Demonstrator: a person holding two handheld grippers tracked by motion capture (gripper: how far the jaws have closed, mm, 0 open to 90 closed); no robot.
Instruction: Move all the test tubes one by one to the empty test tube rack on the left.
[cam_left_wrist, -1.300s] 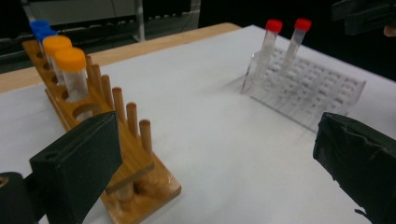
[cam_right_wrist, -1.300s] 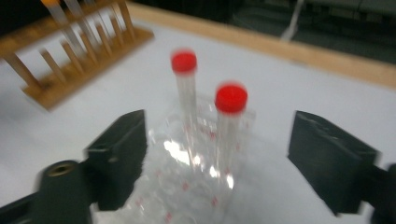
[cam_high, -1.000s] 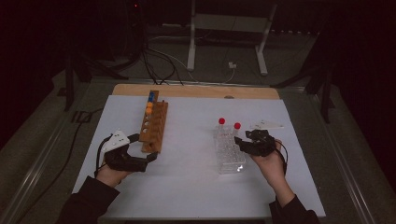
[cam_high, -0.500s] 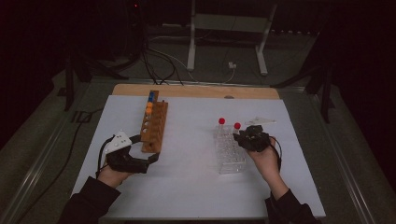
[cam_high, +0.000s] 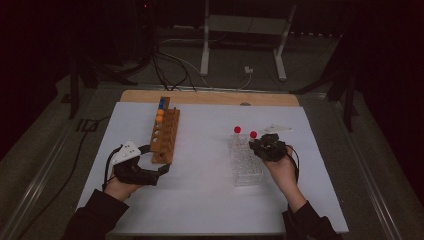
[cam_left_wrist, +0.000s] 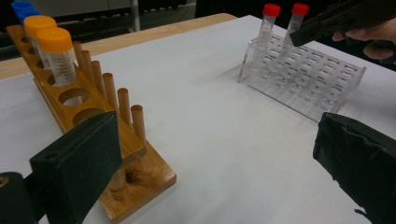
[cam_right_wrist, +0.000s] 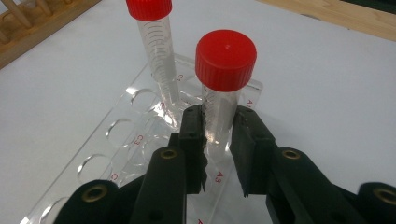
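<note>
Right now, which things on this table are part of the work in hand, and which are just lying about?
In the job:
- right gripper, its jaws having just closed on the nearer red-capped tube
- clear rack the tube stands in

Lying about:
- second red-capped tube in the same rack
- wooden rack with orange-capped tubes and blue-capped tubes
- left gripper, open at the wooden rack's near end

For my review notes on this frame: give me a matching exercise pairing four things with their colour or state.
1. right hand-held gripper
2. left hand-held gripper
3. wooden rack
4. acrylic rack

a. holds orange-capped and blue-capped tubes
b. shut on a red-capped tube
c. clear, holds two red-capped tubes
d. open, jaws around the wooden rack's near end

Pairs: 1-b, 2-d, 3-a, 4-c
</note>
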